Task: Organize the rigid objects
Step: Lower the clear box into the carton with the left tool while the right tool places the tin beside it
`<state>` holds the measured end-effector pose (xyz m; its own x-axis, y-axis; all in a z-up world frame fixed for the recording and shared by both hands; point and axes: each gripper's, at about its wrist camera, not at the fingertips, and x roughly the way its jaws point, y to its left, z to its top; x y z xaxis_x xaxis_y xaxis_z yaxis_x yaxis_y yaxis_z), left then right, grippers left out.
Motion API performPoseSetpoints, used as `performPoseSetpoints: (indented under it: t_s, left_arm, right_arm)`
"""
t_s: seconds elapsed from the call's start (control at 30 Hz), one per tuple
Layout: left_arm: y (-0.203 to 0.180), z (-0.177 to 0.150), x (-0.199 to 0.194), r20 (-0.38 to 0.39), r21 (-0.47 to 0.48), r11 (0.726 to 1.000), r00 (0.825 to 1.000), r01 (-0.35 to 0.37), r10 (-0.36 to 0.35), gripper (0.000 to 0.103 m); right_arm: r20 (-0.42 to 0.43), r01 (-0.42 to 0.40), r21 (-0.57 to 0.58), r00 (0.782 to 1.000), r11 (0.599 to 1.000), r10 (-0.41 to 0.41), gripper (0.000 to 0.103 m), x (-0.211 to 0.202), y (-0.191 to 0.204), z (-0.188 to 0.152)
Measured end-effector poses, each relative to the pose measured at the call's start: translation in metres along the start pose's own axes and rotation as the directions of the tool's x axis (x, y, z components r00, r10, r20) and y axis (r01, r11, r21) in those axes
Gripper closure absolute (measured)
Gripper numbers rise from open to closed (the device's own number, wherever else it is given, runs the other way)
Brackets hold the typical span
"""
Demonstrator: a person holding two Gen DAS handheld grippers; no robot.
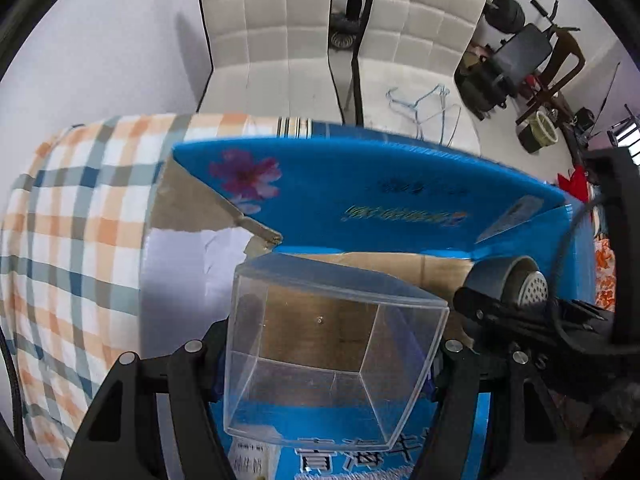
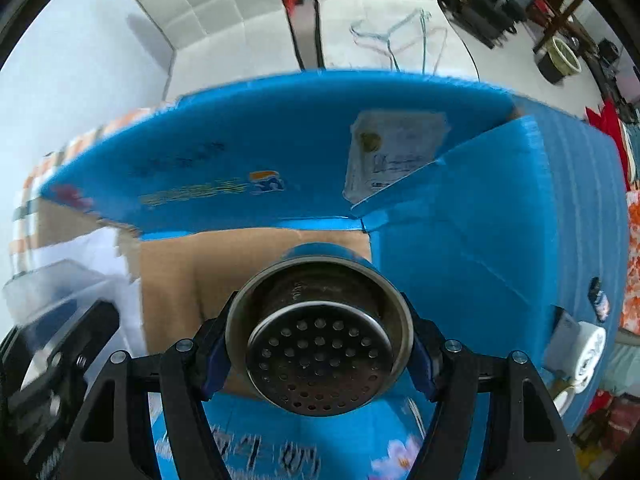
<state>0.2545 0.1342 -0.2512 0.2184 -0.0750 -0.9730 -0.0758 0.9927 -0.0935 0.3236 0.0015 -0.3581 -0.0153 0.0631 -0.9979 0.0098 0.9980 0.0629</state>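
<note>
Here, left gripper [image 1: 332, 364] clamps clear box [image 1: 332, 360], right gripper [image 2: 318, 356] clamps metal cup [image 2: 320, 340]; open blue carton [image 2: 480, 240] walls ahead, brown floor bare below jaws.

Large white Chinese characters are printed on the near flap of the blue carton [image 1: 360, 208]; only the tops are seen in the left wrist view, one resembling 海, the rest cut off. Yellow-orange script on the carton's far flap is inverted and blurred, not legible. A white label [image 2: 394, 152] on the same flap carries fine print, unreadable. No numbers are made out.
</note>
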Motion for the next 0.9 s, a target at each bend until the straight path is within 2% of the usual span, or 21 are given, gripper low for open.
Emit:
performPoseSetpoints:
  t_s: [0.17,0.3,0.43,0.5,0.57,0.73,0.83,0.9]
  left_arm:
    - [0.003,0.001,0.024,-0.041,0.005,1.000,0.999,0.007,-0.007,0.037]
    - [0.009,-0.001,0.031,-0.065,-0.030,0.998,0.996,0.053,-0.055,0.037]
    - [0.011,0.000,0.031,-0.073,-0.057,0.994,0.992,0.094,-0.098,0.037]
    - [0.011,0.001,0.030,-0.073,-0.065,0.991,0.990,0.114,-0.118,0.037]
    - [0.014,0.003,0.030,-0.078,-0.083,0.985,0.984,0.153,-0.159,0.037]
    - [0.017,0.011,0.047,-0.127,-0.163,0.948,0.947,0.272,-0.294,0.037]
    - [0.013,0.013,0.061,-0.161,-0.185,0.937,0.931,0.296,-0.326,0.037]
    - [0.006,0.015,0.068,-0.172,-0.180,0.940,0.932,0.289,-0.320,0.037]
  right_arm:
    - [-0.029,0.035,-0.015,0.999,0.999,-0.036,0.029,0.028,0.006,0.008]
    - [-0.054,0.000,0.002,0.999,1.000,0.000,0.028,0.029,0.004,0.006]
    - [-0.050,-0.039,0.015,0.998,0.999,0.039,0.013,0.020,0.001,0.005]
    - [-0.047,-0.031,0.021,0.998,0.999,0.032,0.013,0.013,0.001,0.005]
    - [-0.053,-0.038,0.034,0.998,0.999,0.040,0.013,0.007,-0.003,0.006]
    - [-0.075,-0.055,0.069,0.995,0.996,0.060,0.010,-0.003,-0.014,0.005]
    - [-0.089,-0.052,0.083,0.994,0.995,0.059,0.008,-0.002,-0.018,0.006]
    - [-0.088,-0.038,0.079,0.995,0.996,0.045,0.008,-0.004,-0.024,0.006]
